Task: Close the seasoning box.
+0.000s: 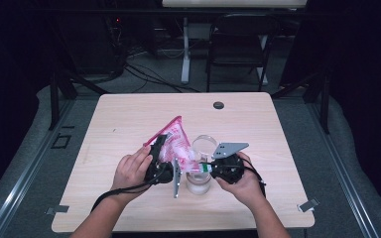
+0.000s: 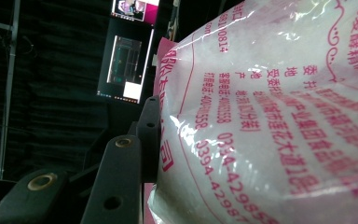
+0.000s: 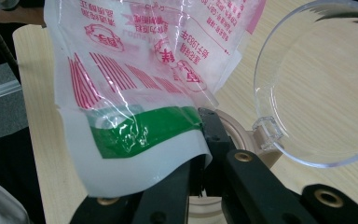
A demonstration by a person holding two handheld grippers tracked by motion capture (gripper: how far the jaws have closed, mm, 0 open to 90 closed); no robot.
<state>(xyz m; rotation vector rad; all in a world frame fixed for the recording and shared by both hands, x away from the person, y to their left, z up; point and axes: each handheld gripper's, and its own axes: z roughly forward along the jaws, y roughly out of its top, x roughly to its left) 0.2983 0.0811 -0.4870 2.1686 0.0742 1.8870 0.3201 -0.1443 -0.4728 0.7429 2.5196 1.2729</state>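
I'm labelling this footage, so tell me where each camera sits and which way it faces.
High view: above the person's side, looking forward and down at the table; both forearms, left gripper and right gripper show.
Left gripper view: rides the left gripper, facing along its jaws at the pink-printed bag.
Right gripper view: rides the right gripper, facing the bag's green-striped edge and the clear hinged lid of the jar.
All three share the bag.

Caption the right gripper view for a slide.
Right gripper pinches the printed plastic bag beside a clear jar's open hinged lid.
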